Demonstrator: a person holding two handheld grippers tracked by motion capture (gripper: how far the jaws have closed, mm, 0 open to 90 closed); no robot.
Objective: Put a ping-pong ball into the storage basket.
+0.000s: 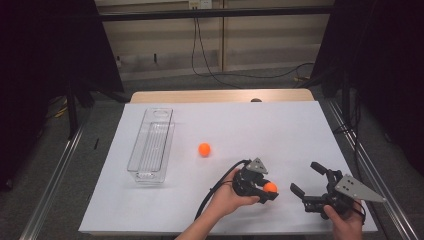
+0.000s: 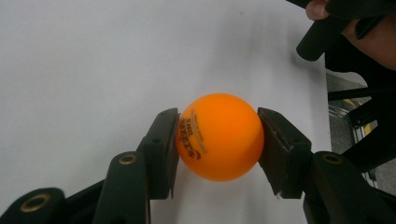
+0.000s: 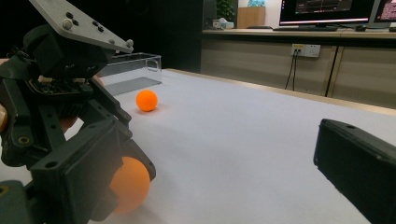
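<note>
Orange ball (image 2: 219,137) in left gripper (image 2: 217,140), dark print, wording unreadable.

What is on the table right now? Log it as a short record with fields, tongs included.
surface: white table cover
held ball: orange ball, printed lettering on it, clamped between both jaws of the left tongs
loose ball: second orange ball, lying free near the table's middle
container: clear plastic bin, long and narrow, nothing inside, at the left of the table
right tongs: right tongs, jaws spread wide, nothing between them, resting near the front edge
spacing: left and right tongs side by side, apart
</note>
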